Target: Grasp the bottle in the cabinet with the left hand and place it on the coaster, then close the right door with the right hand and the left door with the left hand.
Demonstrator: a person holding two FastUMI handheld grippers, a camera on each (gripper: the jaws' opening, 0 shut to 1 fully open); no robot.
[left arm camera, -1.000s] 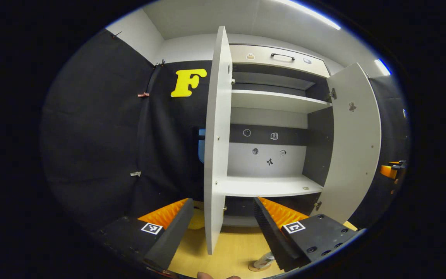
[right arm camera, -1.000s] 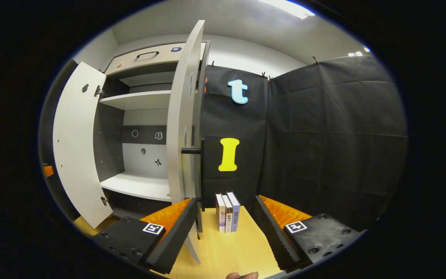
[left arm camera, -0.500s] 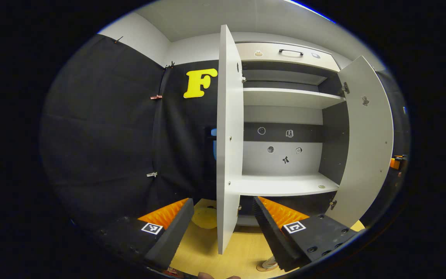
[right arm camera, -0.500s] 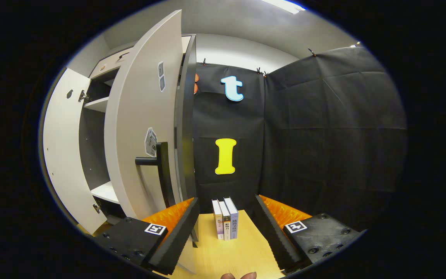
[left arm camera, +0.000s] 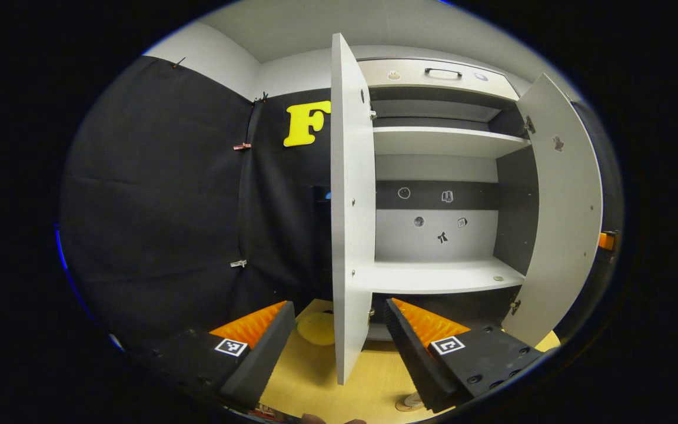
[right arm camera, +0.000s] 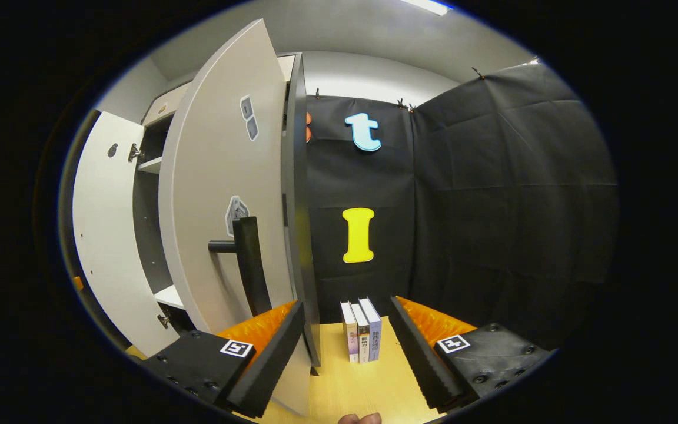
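In the left gripper view the white cabinet stands with both doors apart and bare shelves. Its left door faces me edge-on, between the fingers of my open left gripper. The bottle stands on a brown coaster at the bottom edge, half hidden behind one finger. The right door hangs ajar at the right. In the right gripper view that right door shows its outer face and black handle. My open right gripper sits beside it, its left finger close under the handle.
A yellow round disc lies on the wooden table left of the left door. Three upright books stand at the booth wall ahead of the right gripper. The other gripper's orange part peeks past the right door.
The right door has swung from edge-on to showing its outer face and handle in the right gripper view. The left gripper has drifted so the left door edge sits between its fingers.
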